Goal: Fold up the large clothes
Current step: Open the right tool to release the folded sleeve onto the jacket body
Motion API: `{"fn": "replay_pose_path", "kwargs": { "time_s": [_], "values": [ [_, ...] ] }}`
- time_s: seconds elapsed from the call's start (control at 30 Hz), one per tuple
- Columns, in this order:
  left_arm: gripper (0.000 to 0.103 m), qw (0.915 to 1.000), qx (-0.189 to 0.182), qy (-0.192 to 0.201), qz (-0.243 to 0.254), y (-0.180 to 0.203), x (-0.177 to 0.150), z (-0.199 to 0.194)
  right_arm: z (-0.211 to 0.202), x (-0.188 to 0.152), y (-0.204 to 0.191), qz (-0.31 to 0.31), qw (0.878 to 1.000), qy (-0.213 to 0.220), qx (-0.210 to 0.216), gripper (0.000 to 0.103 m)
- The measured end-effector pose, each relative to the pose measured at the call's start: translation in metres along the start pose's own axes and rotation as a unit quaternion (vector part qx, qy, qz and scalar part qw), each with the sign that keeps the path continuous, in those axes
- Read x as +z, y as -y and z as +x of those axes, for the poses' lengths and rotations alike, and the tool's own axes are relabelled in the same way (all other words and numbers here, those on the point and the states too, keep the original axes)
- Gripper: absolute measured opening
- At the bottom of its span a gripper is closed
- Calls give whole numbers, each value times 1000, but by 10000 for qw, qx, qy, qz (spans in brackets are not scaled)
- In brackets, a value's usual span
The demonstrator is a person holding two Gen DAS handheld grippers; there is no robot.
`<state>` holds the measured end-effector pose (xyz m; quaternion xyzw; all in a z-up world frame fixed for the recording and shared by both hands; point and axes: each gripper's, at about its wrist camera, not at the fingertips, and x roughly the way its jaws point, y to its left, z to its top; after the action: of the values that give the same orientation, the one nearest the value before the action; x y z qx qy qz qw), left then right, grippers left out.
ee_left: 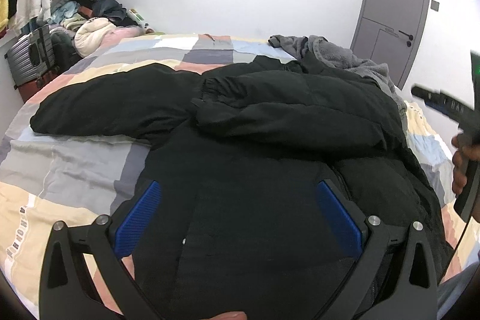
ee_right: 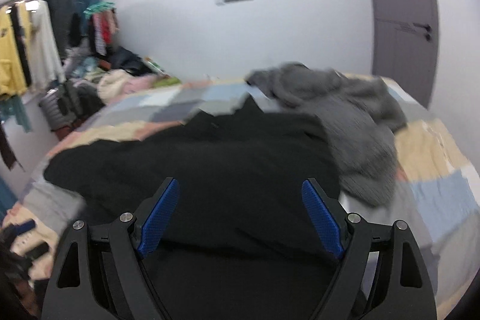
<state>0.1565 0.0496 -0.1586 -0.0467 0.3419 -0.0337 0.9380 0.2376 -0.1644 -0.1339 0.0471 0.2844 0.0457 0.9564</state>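
A large black padded jacket (ee_left: 270, 122) lies spread on the patchwork bedspread (ee_left: 75, 164), one sleeve stretched to the left and the other folded across its chest. My left gripper (ee_left: 237, 191) is open, its blue pads (ee_left: 141, 218) wide apart over the jacket's lower body, holding nothing. My right gripper (ee_right: 240, 191) is open and empty above the same jacket (ee_right: 210, 158); that view is blurred. The right gripper also shows at the right edge of the left wrist view (ee_left: 444, 107), held in a hand.
A grey fleece garment (ee_right: 345, 116) lies crumpled at the bed's far right, touching the jacket; it also shows in the left wrist view (ee_left: 336, 53). A clothes pile (ee_left: 90, 29) and a grey suitcase (ee_left: 30, 53) stand left of the bed. A grey door (ee_left: 393, 8) is at the back right.
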Motion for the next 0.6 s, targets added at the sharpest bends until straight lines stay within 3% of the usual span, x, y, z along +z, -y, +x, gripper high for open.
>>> {"fn": "replay_pose_path", "kwargs": {
  "time_s": [0.13,0.2,0.37,0.5,0.57,0.6],
  "values": [
    [103,10000,58,-39,-35,0,-1,4,17,-24,35,429,9978,-493,-145,78],
    [103,9999,88,-49,-43,0,0,6,32,-36,48,602,9940,-889,-186,71],
    [103,9998,101,-103,-156,-3,1,11,61,-53,46,-6,9886,-1428,-486,67],
    [103,9996,157,-135,-170,-3,0,13,72,-61,44,-172,9870,-1484,-597,58],
    [103,9996,147,-157,-178,-5,0,15,75,-61,45,-219,9874,-1393,-725,41],
    [103,9996,145,-166,-174,-4,0,15,74,-60,46,-203,9877,-1343,-781,39]
  ]
}}
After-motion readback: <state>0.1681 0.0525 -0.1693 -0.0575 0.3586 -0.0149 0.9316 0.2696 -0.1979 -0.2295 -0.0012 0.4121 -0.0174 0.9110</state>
